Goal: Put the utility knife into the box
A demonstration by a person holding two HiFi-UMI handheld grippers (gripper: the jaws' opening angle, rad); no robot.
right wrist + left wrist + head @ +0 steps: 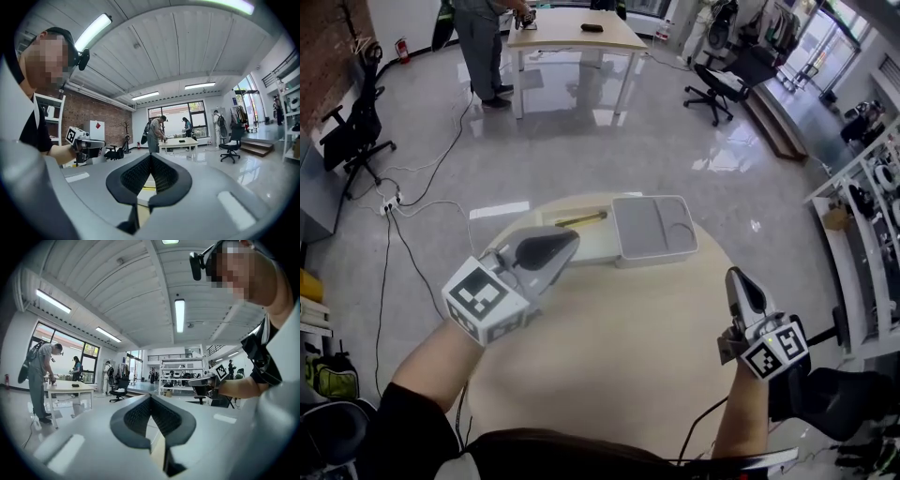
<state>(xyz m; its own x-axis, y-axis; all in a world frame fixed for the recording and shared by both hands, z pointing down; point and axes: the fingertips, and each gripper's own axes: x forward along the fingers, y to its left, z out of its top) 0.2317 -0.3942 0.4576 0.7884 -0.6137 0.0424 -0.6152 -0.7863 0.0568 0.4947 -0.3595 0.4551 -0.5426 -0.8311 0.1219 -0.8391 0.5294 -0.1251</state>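
Round tbl [619,366] w/ grey box [654,254] + white board [592,247] side by side.

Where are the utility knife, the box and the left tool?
utility knife [581,220]: head view, middle of its body.
box [656,255]: head view, near wall.
left tool [574,238]: head view, tip where its closed jaws meet.

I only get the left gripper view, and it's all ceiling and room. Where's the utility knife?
Observer: In the head view, the utility knife lies on a white tray at the far side of the round table.
Operator: And the box?
Observer: The box stands just right of that tray, with nothing showing inside it.
Operator: Is my other gripper holding something?
Observer: No. The right hand-held gripper is shut, with nothing between its jaws.
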